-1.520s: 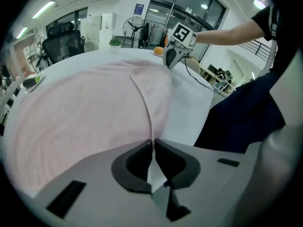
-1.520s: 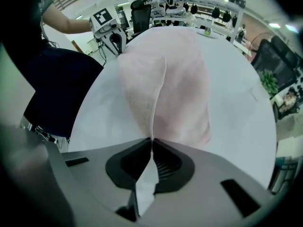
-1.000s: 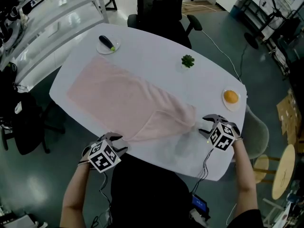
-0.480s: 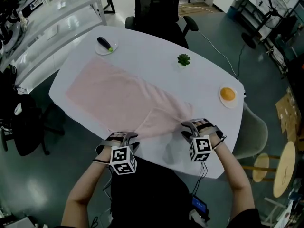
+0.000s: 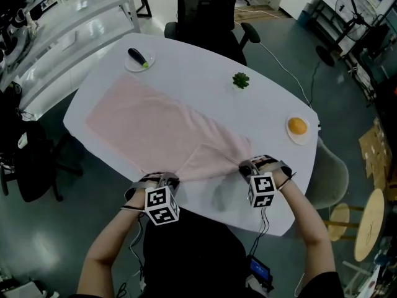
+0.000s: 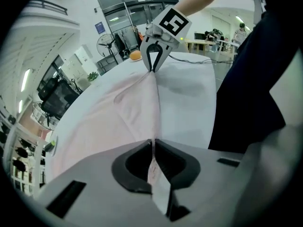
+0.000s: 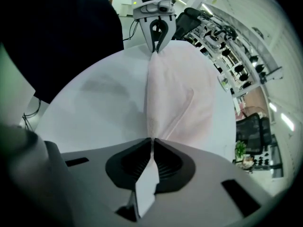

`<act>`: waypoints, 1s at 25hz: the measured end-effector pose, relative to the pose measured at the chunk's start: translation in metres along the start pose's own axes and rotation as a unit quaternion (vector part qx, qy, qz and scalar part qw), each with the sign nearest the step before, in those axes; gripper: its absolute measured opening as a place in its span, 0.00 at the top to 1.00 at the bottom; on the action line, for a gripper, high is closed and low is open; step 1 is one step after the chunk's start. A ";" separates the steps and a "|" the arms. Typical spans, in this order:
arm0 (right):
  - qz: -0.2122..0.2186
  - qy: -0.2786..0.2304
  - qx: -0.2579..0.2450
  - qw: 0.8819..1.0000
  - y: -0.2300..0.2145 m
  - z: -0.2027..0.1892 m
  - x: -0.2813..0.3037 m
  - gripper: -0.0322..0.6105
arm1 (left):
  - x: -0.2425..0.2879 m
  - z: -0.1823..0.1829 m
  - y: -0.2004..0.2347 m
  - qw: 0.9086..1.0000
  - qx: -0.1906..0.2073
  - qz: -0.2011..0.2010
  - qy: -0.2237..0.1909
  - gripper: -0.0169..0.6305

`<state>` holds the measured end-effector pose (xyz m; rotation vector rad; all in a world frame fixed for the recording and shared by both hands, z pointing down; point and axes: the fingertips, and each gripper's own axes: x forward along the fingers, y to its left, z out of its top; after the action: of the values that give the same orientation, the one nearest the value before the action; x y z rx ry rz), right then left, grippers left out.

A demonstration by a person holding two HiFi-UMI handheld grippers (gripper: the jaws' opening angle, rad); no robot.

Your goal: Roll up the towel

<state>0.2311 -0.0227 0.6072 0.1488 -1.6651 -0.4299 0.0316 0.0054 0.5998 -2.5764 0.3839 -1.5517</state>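
Note:
A pale pink towel (image 5: 161,132) lies spread along the white oval table (image 5: 267,113), with a fold at its near end. My left gripper (image 5: 164,184) is at the towel's near left corner and my right gripper (image 5: 250,167) at its near right corner. Both sets of jaws have just been closing and now pinch the towel's near edge. In the left gripper view the cloth (image 6: 118,112) runs from my left gripper (image 6: 153,148) across to the right gripper (image 6: 154,65). The right gripper view shows the same stretched edge (image 7: 173,96) between my right gripper (image 7: 152,148) and the left gripper (image 7: 156,44).
At the table's far side are a small plate with a dark green object (image 5: 138,58) and a little green plant (image 5: 240,79). An orange on a saucer (image 5: 298,126) sits at the right edge. A black office chair (image 5: 211,17) stands beyond the table, a pale chair (image 5: 332,176) at the right.
Both grippers moved inward and down to the towel's near edge. Their jaws, open a second ago, have shut on the cloth, and the near edge is now pulled straight between them.

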 end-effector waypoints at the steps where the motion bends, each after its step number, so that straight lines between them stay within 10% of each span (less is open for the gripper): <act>1: 0.018 -0.009 0.016 1.000 -0.002 0.000 -0.002 0.90 | -0.003 0.001 0.002 1.000 -0.013 -0.010 -0.005 0.92; 12: 0.227 -0.013 0.132 0.965 -0.039 -0.005 -0.008 0.90 | -0.018 0.009 0.051 0.987 -0.113 -0.111 -0.037 0.92; 25: 0.214 0.020 0.156 0.964 -0.091 -0.006 0.027 0.90 | 0.014 -0.011 0.098 0.991 -0.084 -0.104 0.007 0.92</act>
<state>0.2196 -0.1171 0.6002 0.0265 -1.6613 0.1635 0.0130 -0.0919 0.5953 -2.8143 0.2651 -1.6703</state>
